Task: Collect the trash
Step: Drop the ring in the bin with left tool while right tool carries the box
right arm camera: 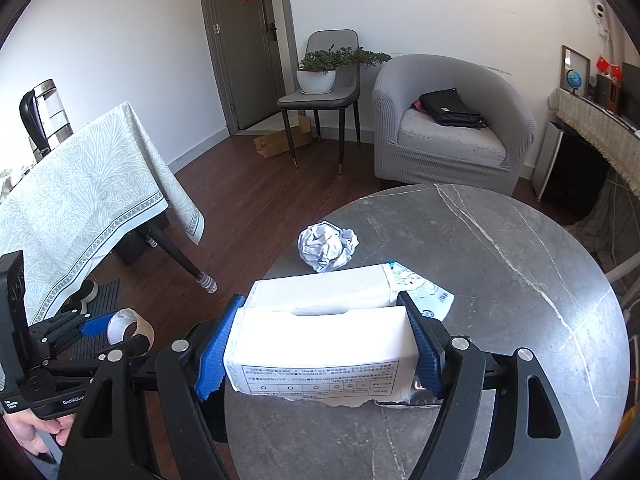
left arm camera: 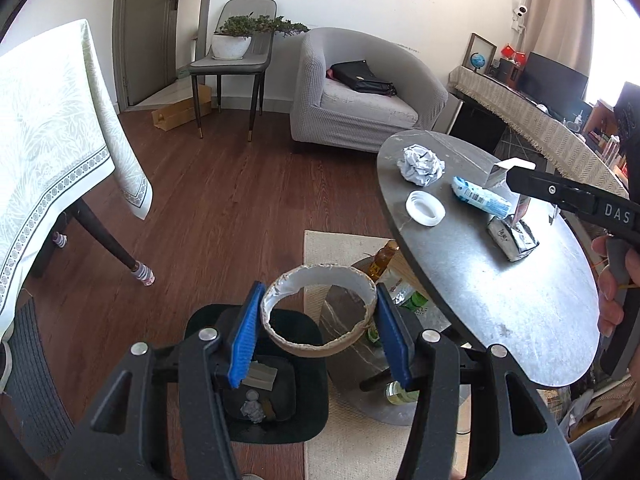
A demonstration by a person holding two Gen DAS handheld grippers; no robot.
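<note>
My left gripper (left arm camera: 320, 300) is shut on a cardboard tape ring (left arm camera: 332, 280), which hangs above a dark bin (left arm camera: 308, 412) on the floor; the bin holds a paper wad and scraps. My right gripper (right arm camera: 320, 304) is shut on a white cardboard box (right arm camera: 316, 336) and holds it over the round grey table (right arm camera: 500, 280). On the table lie a crumpled paper ball (left arm camera: 422, 164) (right arm camera: 328, 246), a white lid (left arm camera: 425, 208), a blue-white wrapper (left arm camera: 480, 196) (right arm camera: 424, 292) and a silver pack (left arm camera: 514, 236). In the right wrist view, the left gripper (right arm camera: 120, 330) with the ring sits at the lower left, off the table's edge.
Bottles (left arm camera: 382, 258) stand under the round table on a cream rug (left arm camera: 332, 248). A table with a green cloth (left arm camera: 52, 140) is at the left, and a grey armchair (left arm camera: 360, 92) and a chair with a plant (left arm camera: 232, 56) stand at the back. A hand (left arm camera: 612, 280) holds the right gripper.
</note>
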